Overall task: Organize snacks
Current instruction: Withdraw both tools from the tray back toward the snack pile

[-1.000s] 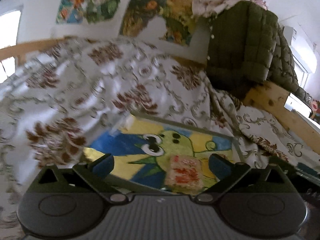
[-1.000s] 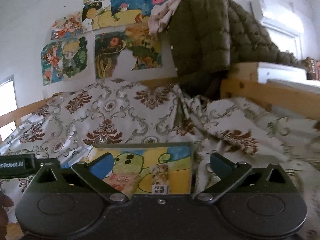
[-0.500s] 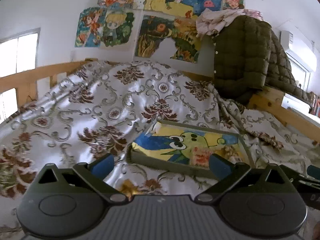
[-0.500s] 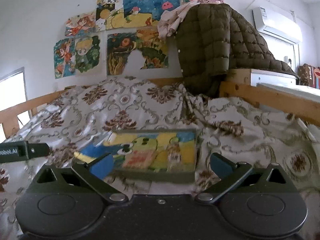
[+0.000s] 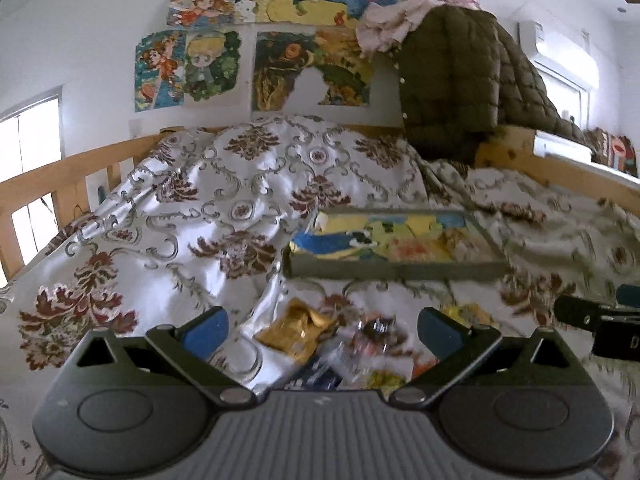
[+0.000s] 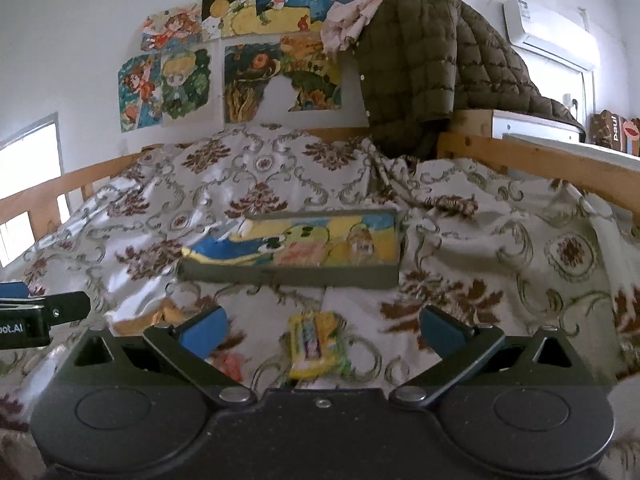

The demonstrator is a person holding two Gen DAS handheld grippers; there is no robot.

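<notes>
Bedspread (image 6: 500, 240) lay rumpled; my right tool (image 6: 322, 328), wide open and empty, faced the yellow snack packet (image 6: 316, 344) lying lengthwise just ahead.

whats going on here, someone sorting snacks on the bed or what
A person holds a set of tongs in each hand over a bed covered in a floral bedspread. Both the left tongs and the right tongs are open and empty. A shallow tray with a cartoon picture inside already holds a couple of packets. Loose snacks lie in front of it: a gold packet and a yellow packet.
</notes>
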